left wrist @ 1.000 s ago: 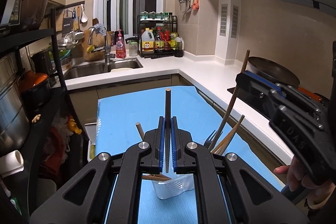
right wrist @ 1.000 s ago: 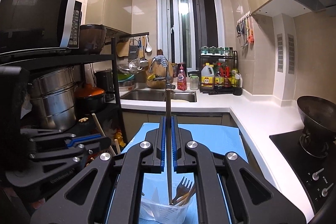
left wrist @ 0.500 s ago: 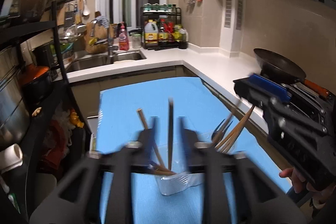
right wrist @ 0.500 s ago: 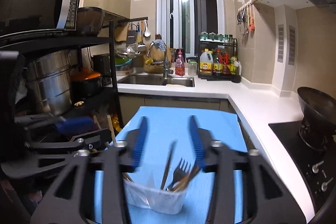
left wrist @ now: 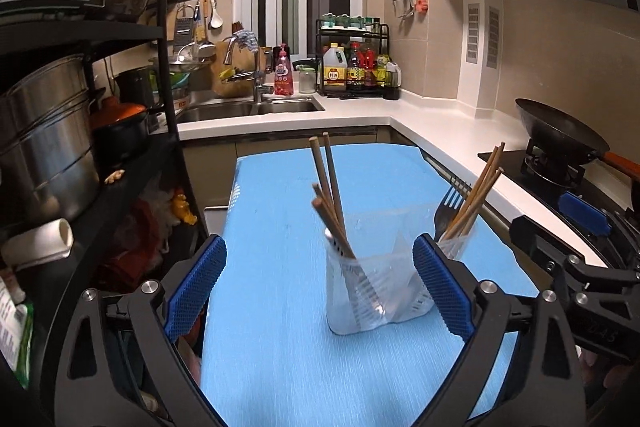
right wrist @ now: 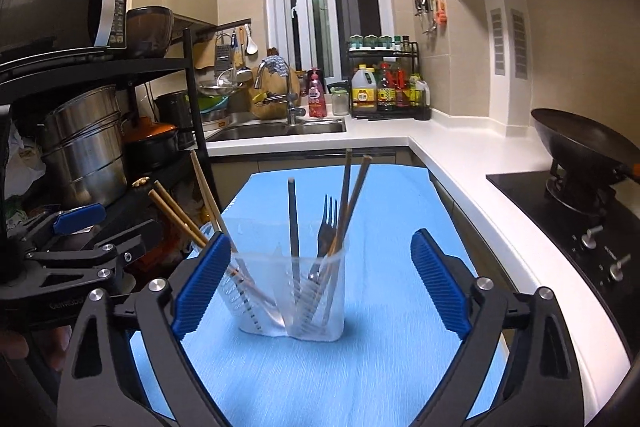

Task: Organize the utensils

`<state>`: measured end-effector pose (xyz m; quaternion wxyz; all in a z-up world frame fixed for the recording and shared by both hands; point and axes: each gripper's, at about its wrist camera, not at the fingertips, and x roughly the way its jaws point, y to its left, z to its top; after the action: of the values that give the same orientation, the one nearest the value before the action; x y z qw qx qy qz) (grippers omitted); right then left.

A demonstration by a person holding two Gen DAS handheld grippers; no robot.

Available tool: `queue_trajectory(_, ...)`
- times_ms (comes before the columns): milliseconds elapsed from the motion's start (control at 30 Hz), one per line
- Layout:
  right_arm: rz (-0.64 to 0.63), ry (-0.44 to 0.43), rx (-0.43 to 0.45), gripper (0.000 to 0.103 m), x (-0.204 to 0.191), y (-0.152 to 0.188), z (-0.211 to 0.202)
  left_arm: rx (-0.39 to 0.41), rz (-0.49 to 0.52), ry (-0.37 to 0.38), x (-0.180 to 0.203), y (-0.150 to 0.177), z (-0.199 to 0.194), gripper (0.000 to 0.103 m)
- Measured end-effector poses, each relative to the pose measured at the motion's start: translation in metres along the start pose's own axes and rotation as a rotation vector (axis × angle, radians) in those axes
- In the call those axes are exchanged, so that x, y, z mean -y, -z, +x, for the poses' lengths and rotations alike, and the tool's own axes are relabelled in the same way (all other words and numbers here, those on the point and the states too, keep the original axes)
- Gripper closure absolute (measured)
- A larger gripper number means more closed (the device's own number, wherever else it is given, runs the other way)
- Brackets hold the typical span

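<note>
A clear plastic two-compartment utensil holder (right wrist: 294,293) stands upright on a blue mat (right wrist: 360,367), holding wooden chopsticks (left wrist: 330,193) in one compartment and a dark fork (right wrist: 326,227) in the other. The left gripper (left wrist: 318,285) and right gripper (right wrist: 320,283) flank it, jaws opening and gripping nothing. A black wok (right wrist: 580,143) sits well beyond the holder; the dark stick (right wrist: 293,223) beside the fork may be another chopstick.

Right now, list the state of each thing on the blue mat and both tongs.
Clear holder: upright on the blue mat.
Fork: standing, tines up.
Wooden chopsticks: leaning in the other compartment.
Left tongs: opening, empty.
Right tongs: opening, empty.
</note>
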<state>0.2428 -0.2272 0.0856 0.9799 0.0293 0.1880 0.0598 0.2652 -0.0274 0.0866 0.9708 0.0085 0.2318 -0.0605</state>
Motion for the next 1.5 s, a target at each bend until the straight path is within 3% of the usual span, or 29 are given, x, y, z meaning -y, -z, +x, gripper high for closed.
queue_trajectory(567, -0.043, 0.064, -0.017, 0.009, -0.011, 0.056, -0.032, -0.010, -0.031, -0.053, 0.001, 0.063, -0.035, 0.010)
queue_trajectory(1500, -0.058, 0.074, -0.009, 0.008, -0.011, 0.075, -0.040, 0.001, -0.004, -0.092, 0.006, 0.080, -0.043, 0.010)
